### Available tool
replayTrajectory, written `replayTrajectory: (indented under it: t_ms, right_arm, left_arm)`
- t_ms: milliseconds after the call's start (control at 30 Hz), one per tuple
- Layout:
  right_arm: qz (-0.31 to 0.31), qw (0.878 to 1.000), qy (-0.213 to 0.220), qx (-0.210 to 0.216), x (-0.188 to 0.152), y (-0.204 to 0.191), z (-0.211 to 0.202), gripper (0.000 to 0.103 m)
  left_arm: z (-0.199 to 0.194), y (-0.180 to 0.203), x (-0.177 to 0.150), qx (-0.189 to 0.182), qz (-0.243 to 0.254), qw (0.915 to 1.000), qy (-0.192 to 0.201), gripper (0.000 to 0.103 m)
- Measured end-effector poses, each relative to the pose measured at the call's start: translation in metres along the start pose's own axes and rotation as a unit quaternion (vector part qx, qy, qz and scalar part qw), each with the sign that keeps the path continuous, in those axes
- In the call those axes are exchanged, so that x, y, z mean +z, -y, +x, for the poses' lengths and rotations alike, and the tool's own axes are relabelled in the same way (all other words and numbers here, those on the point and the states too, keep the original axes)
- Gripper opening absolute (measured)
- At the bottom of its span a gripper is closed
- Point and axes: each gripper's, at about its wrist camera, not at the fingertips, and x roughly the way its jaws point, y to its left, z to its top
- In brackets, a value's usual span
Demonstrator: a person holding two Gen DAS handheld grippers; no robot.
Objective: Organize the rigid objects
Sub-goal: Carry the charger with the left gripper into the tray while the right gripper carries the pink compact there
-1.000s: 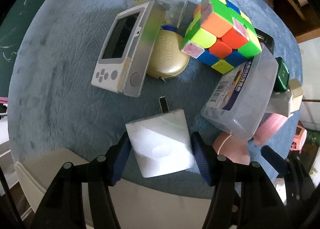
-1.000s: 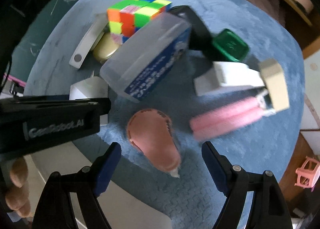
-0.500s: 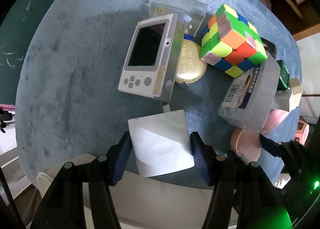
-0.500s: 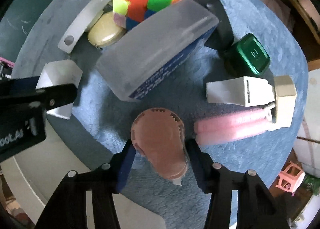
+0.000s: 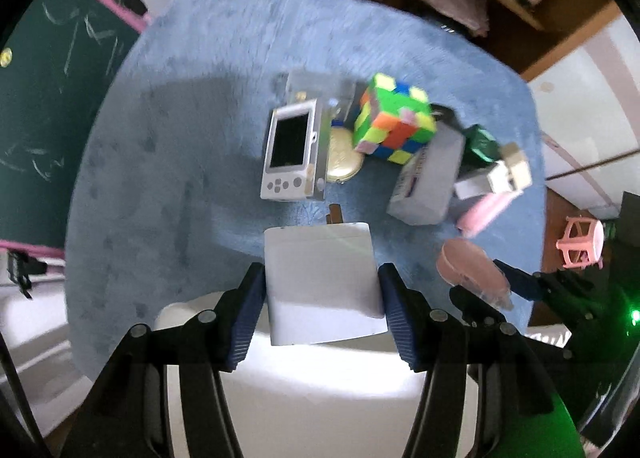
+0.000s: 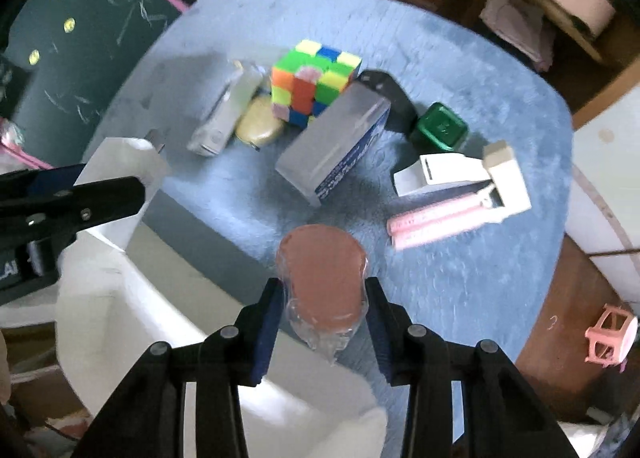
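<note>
A: Left wrist view first. What's in the left gripper (image 5: 321, 298)?

B: Its blue pads are clamped on a white charger (image 5: 320, 278), prong pointing away, held over the near edge of the blue table (image 5: 192, 162). Beyond it lie a white console (image 5: 290, 150), a gold tin (image 5: 344, 158), a cube (image 5: 394, 122) and a clear box (image 5: 430, 182). Far right, the right gripper (image 5: 480, 282) carries a pink case (image 5: 468, 268).

A: And the right wrist view?

B: The right gripper (image 6: 324, 316) is closed on the pink case (image 6: 322, 274), also above the table's (image 6: 460, 266) near edge, with a white bin (image 6: 120, 314) below. The cube (image 6: 312, 84), clear box (image 6: 336, 144), green block (image 6: 440, 126), white stapler (image 6: 444, 174) and pink tube (image 6: 436, 222) rest on the table. At left, the left gripper (image 6: 68, 202) grips the charger (image 6: 120, 166).
</note>
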Motion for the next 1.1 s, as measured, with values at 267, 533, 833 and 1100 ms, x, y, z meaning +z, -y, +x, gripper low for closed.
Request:
replayTrajectory:
  t_ms: [267,533,833,1100]
  right_arm:
    - [0.048,0.995,0.080,0.018,-0.042,-0.091,-0.069,0.041]
    - [0.069,0.992,0.107,0.017,-0.105,-0.158,-0.098,0.041]
    - [0.106,0.992,0.067,0.000,-0.143,-0.168,-0.051,0.041]
    - [0.147,0.989,0.006,-0.002,-0.152,-0.150,0.012,0.041]
  left_arm:
    - [-0.059,-0.006,-0.040,-0.025,0.080,0.9957,0.040,0.060]
    - [-0.078,-0.016,-0.104,-0.028,0.173,0.9843,0.024,0.060]
    - [-0.024,-0.019,-0.142,0.004,0.248,0.9686,0.014,0.060]
    - [0.024,-0.024,-0.149,0.006,0.257,0.9664,-0.014,0.060]
